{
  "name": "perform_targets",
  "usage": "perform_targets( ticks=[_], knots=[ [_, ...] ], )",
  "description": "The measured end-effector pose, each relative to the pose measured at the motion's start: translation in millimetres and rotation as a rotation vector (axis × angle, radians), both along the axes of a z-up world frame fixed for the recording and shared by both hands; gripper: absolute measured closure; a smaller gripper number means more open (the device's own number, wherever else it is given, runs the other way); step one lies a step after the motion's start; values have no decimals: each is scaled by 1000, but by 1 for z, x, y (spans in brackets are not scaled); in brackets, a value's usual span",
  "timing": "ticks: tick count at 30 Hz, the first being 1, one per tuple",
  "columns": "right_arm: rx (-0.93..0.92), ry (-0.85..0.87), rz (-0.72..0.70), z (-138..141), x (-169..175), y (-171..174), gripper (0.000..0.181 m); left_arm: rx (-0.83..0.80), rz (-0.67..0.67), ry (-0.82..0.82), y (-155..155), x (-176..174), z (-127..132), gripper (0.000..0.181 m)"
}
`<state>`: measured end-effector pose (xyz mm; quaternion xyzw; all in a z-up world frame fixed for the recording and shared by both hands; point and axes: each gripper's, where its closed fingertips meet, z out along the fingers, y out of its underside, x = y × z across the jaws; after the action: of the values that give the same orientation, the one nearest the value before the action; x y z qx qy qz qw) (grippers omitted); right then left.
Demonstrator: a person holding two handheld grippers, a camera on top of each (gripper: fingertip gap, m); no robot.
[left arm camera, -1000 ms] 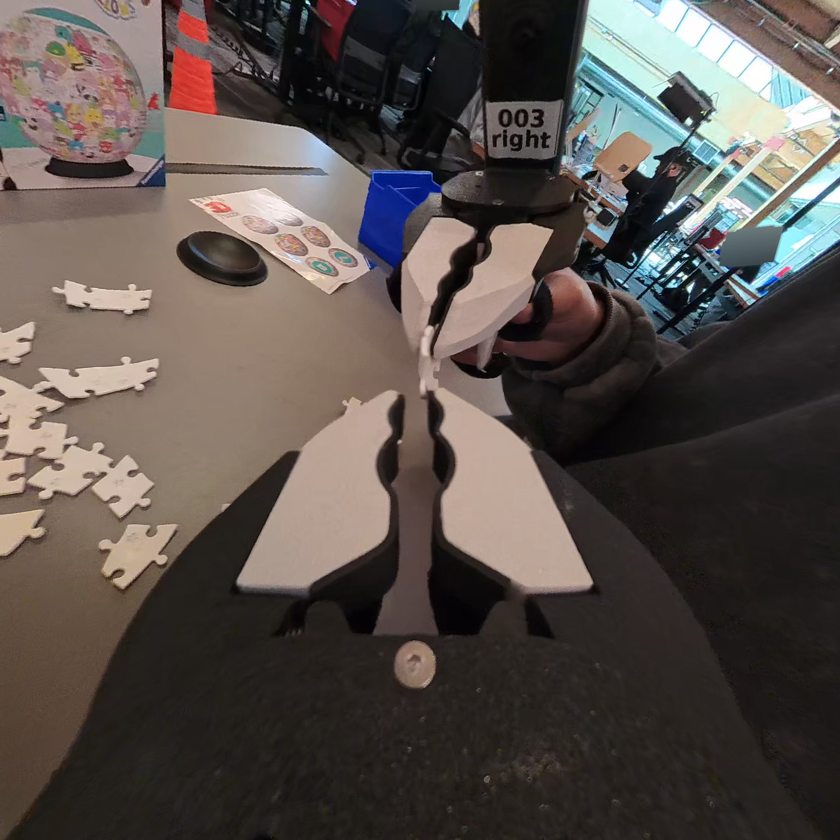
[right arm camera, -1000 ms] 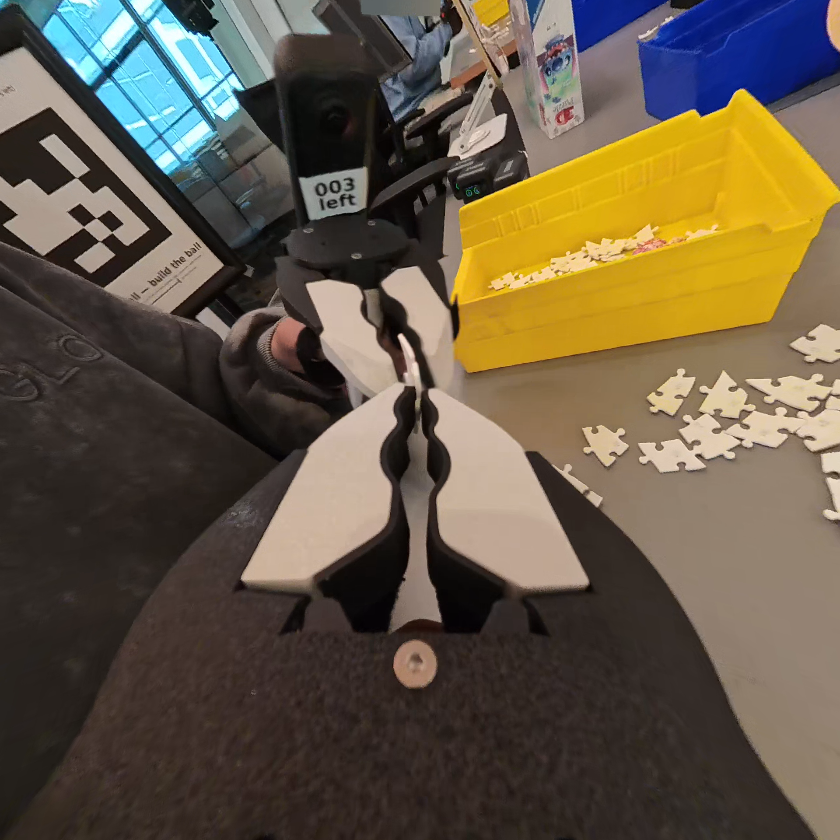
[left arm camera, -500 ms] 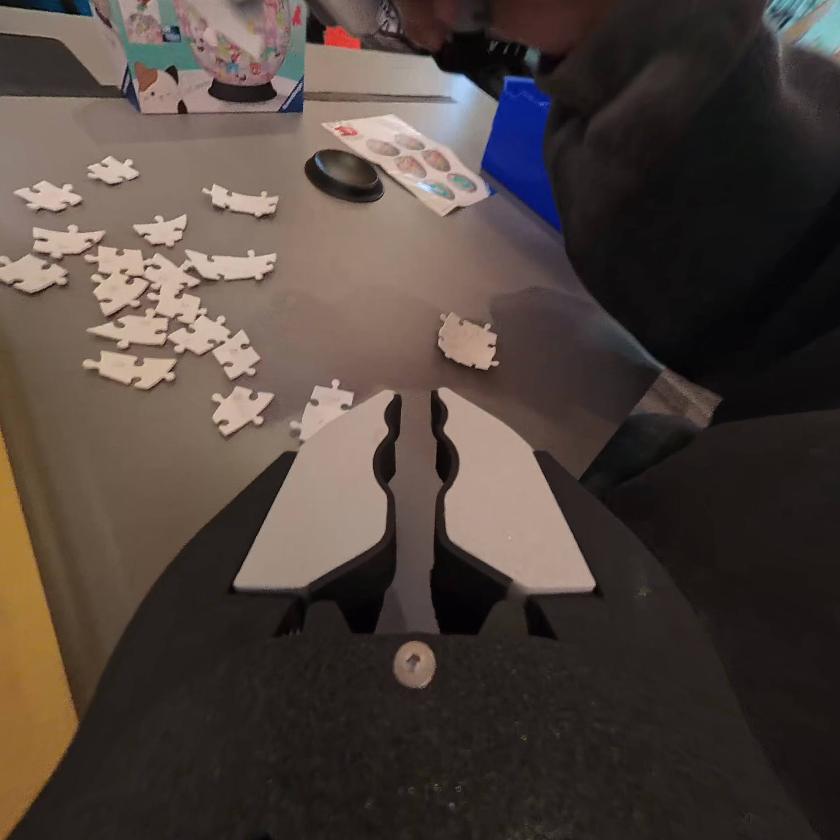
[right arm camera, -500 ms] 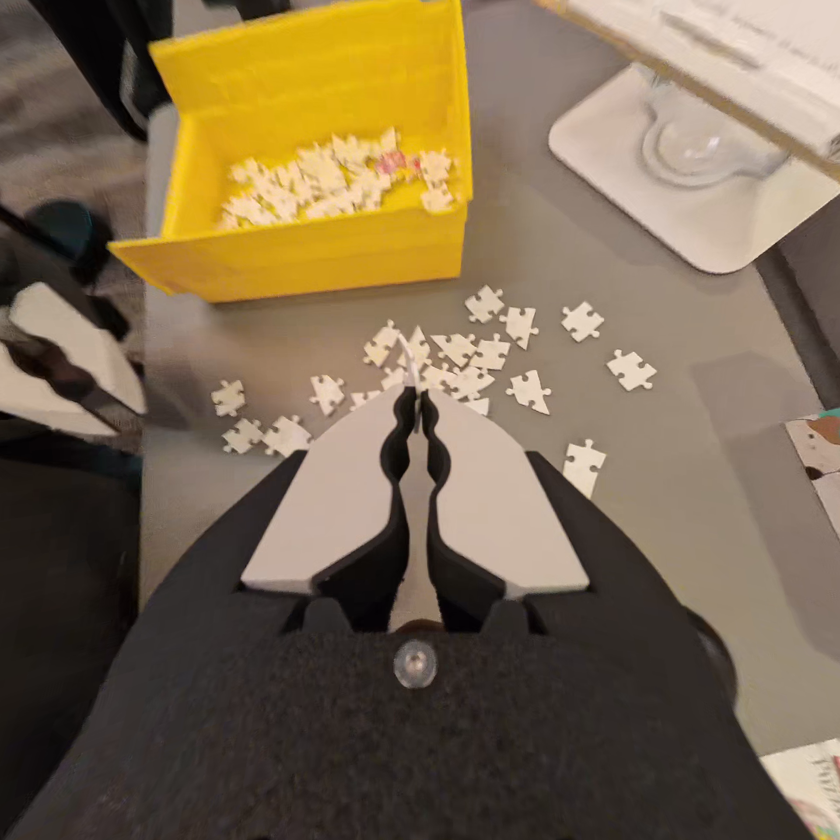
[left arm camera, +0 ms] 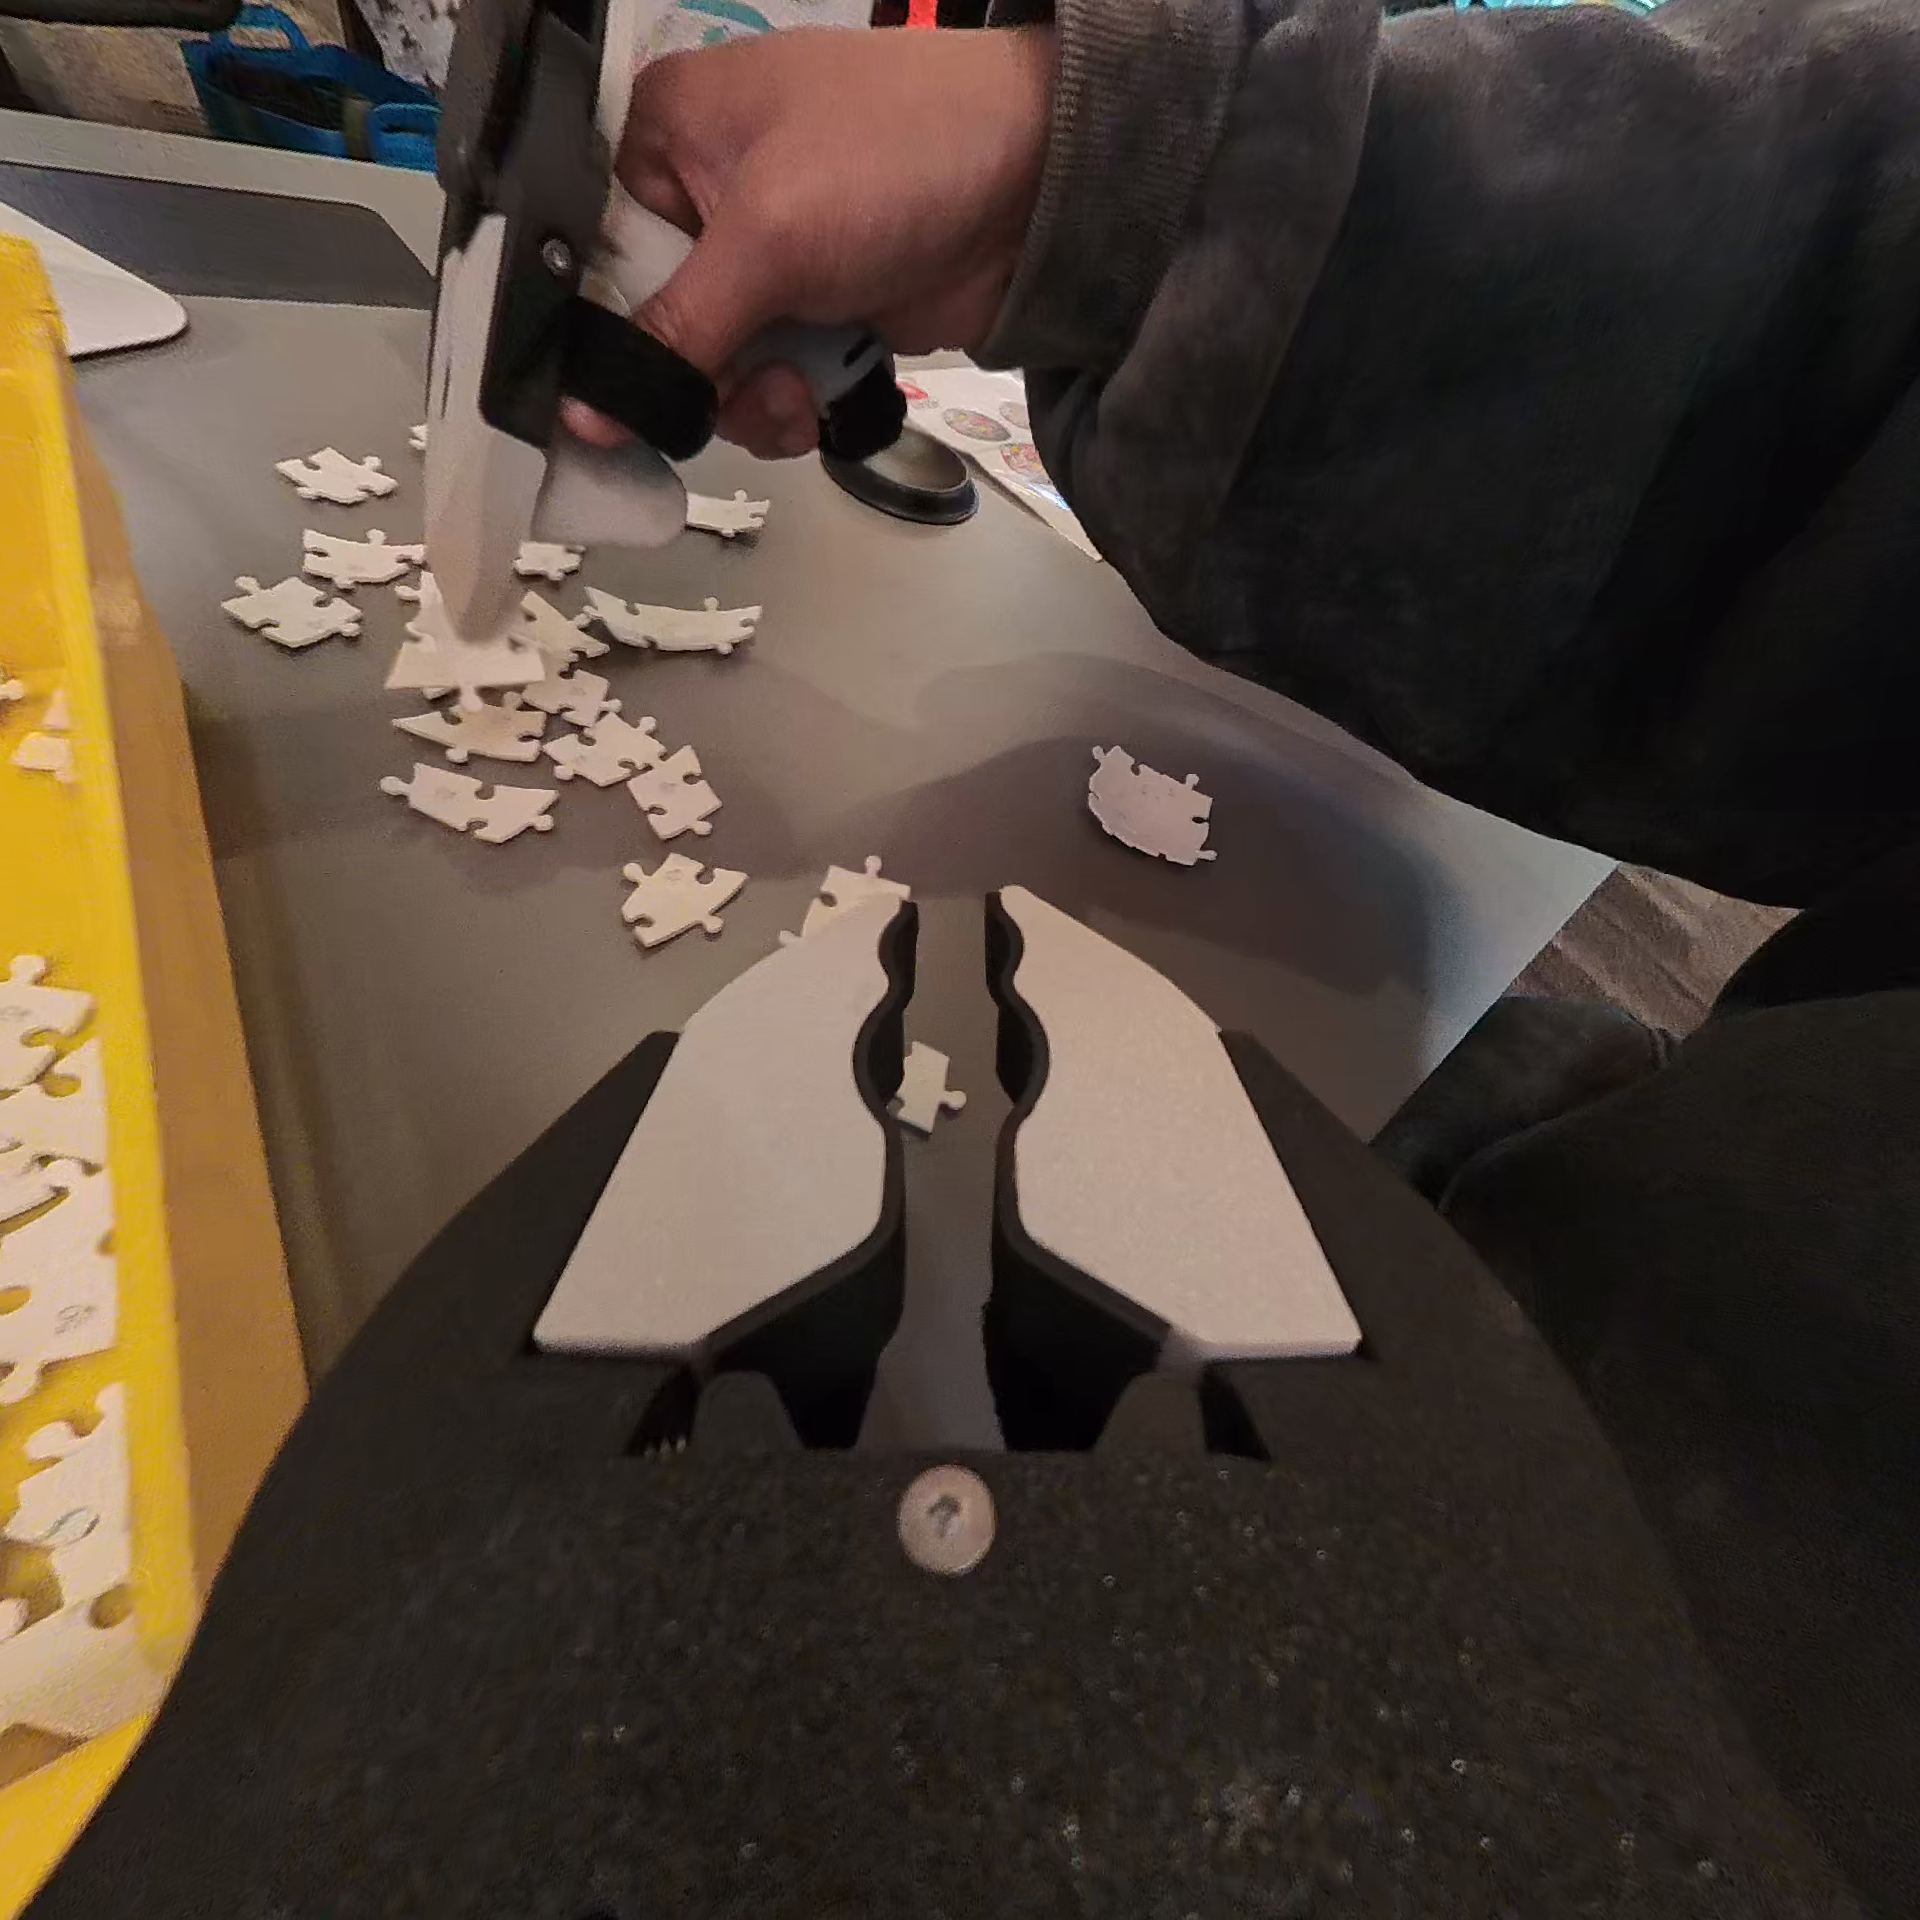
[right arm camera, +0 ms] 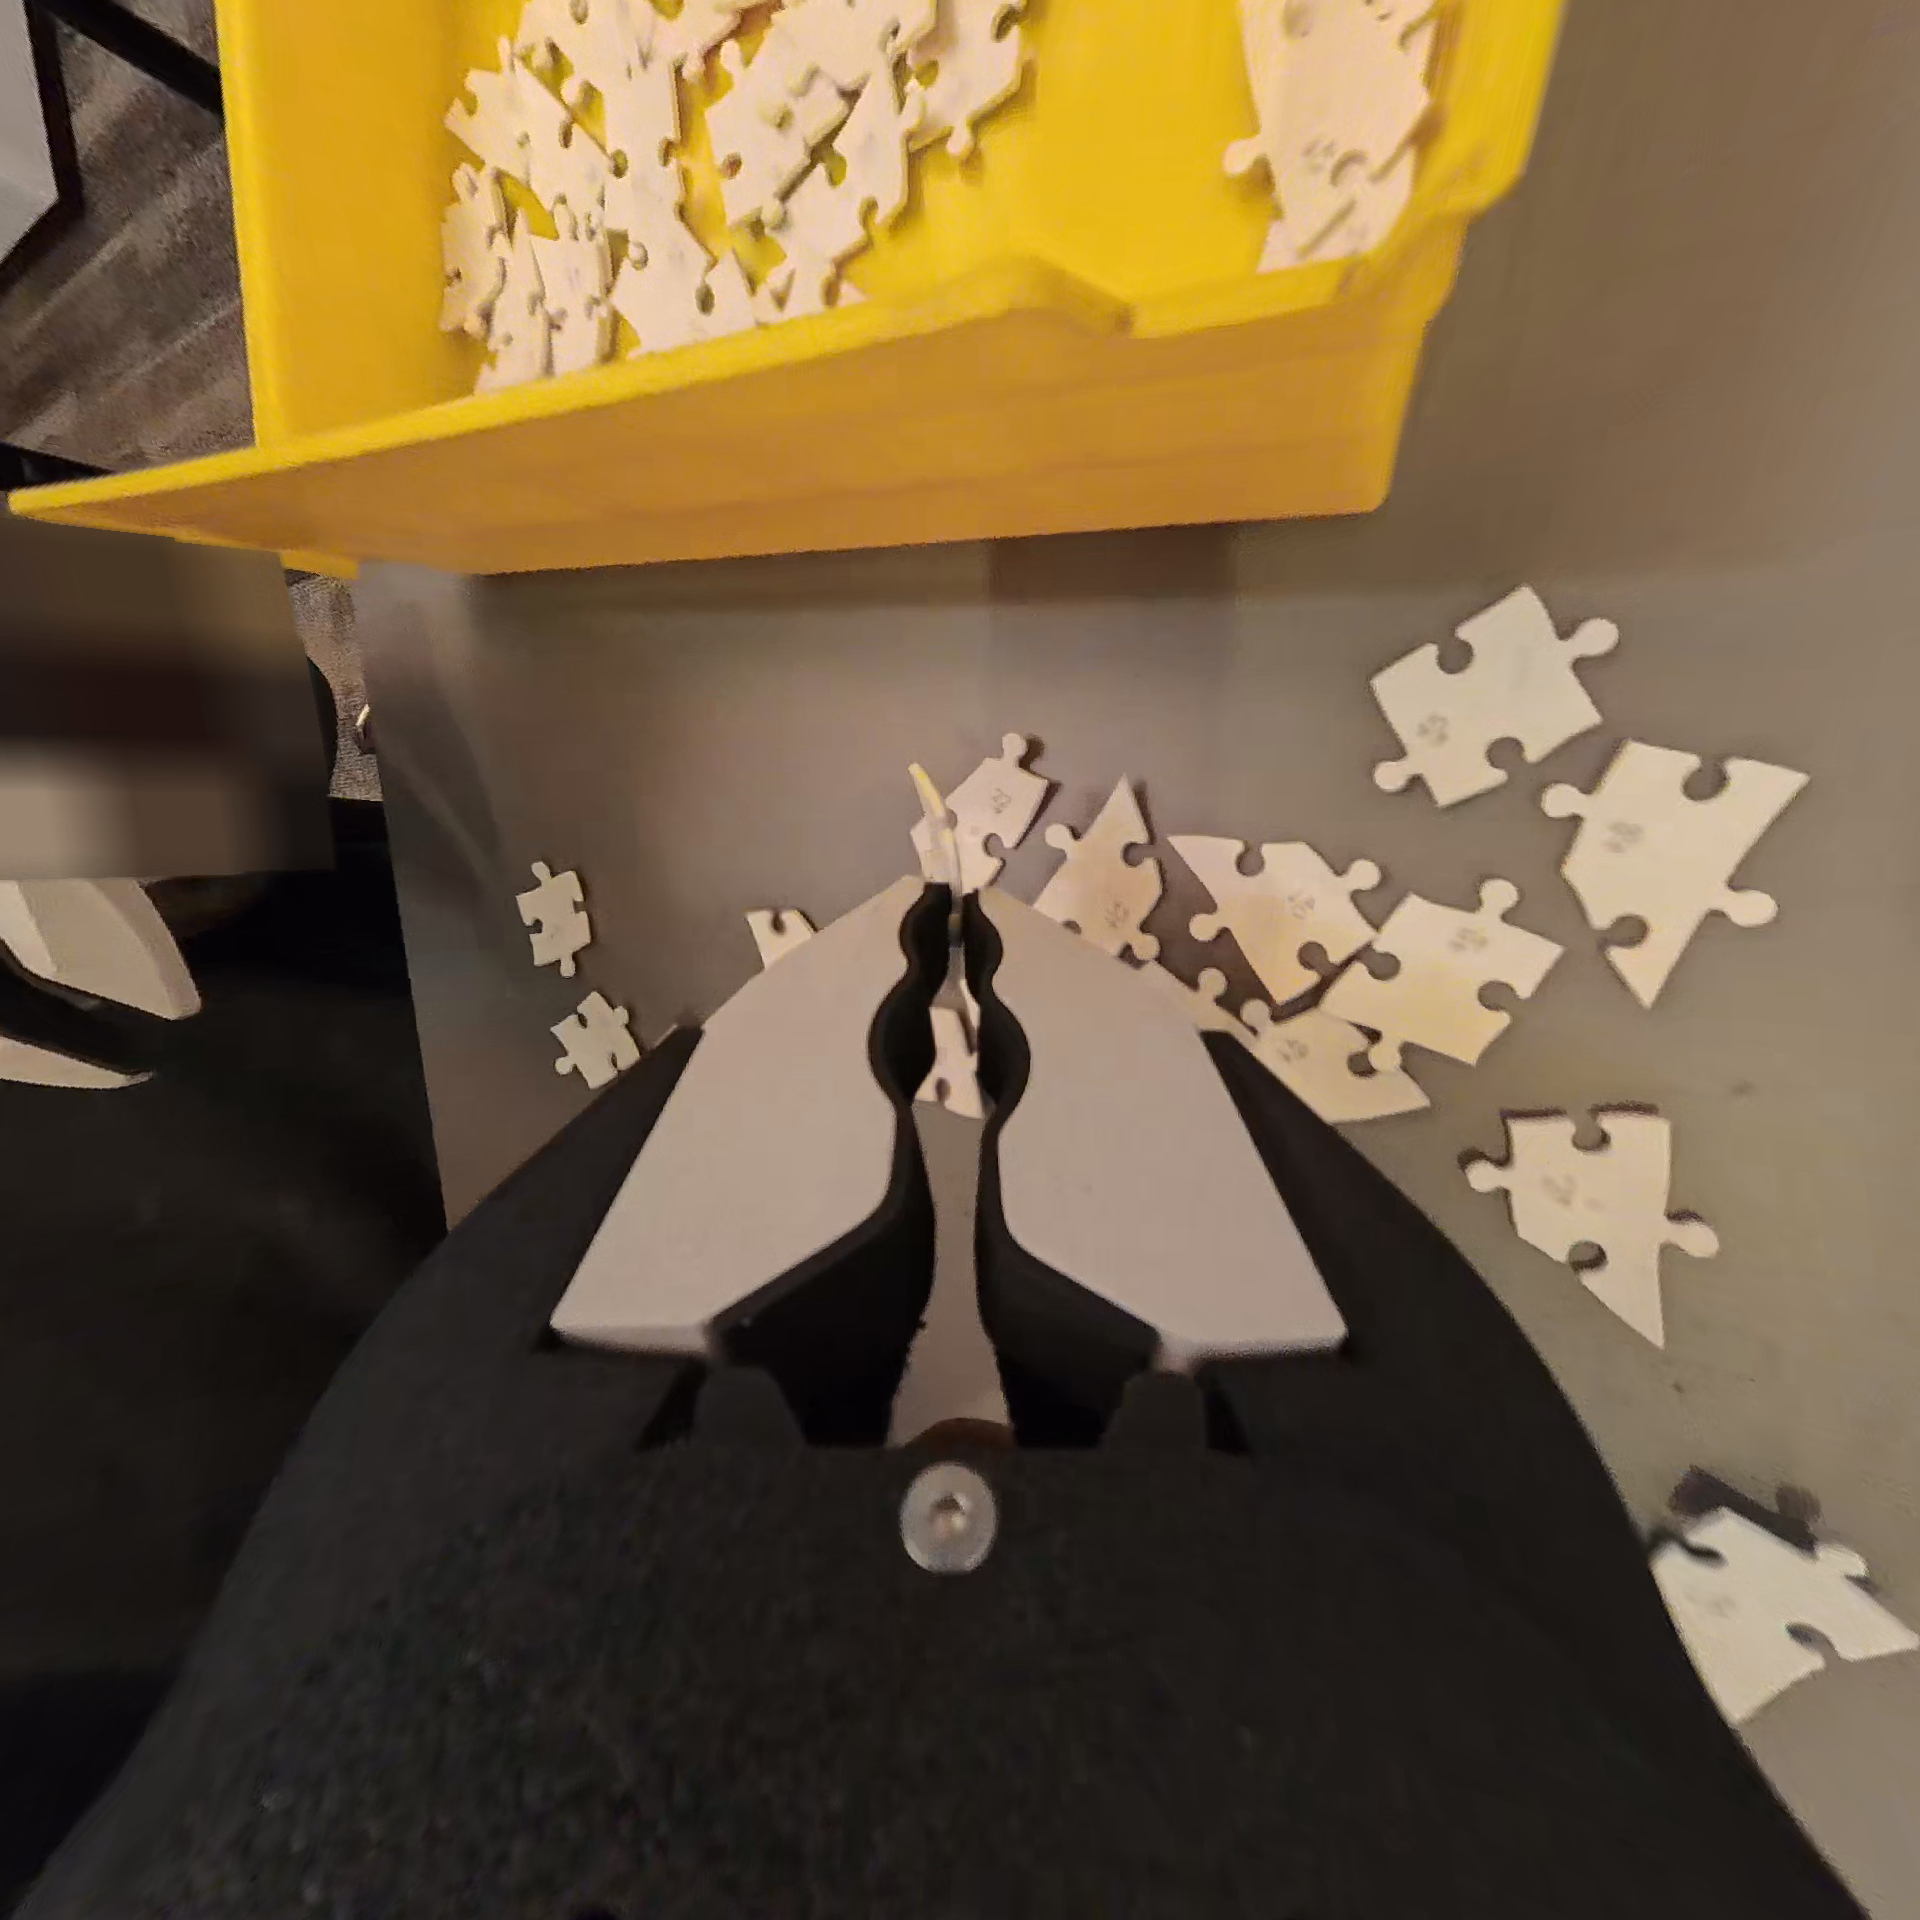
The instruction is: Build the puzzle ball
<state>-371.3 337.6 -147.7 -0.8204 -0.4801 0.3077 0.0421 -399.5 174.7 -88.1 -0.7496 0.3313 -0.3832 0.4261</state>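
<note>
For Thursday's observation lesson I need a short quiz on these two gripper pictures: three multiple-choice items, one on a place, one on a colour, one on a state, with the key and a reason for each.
1. Where does the joined cluster of pieces lie?
A. in the bin
B. on the table, apart from the loose pieces
C. in the left gripper

2. What colour is the bin?
A. yellow
B. red
C. green

3. How is the right gripper?
A. wide open
B. shut on nothing
C. shut on a puzzle piece

Key: B, it sits alone on the grey table, right of the scattered loose pieces; A, its walls are plainly yellow; C, a thin puzzle piece stands edge-on between the closed tips.
</note>
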Motion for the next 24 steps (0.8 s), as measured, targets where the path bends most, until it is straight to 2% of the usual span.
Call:
perform_targets(
  ticks=[6, 12, 16, 20, 24],
  knots=[
    [-38, -56, -47, -17, -7, 0, 179, -46, 0, -48, 2, -5, 1, 169],
    [-196, -46, -282, -19, -7, -11, 179, -24, 12, -43, 2, -7, 4, 169],
    [-136, -71, -346, -28, 1, -9, 179, -28, -2, -62, -1, -4, 8, 169],
    [-197, -38, -420, -31, -3, -7, 179, -16, -6, -54, -4, -3, 9, 169],
    [-218, -27, -424, -33, -10, -8, 179, 1, 5, -51, -4, -6, 12, 169]
  ],
)
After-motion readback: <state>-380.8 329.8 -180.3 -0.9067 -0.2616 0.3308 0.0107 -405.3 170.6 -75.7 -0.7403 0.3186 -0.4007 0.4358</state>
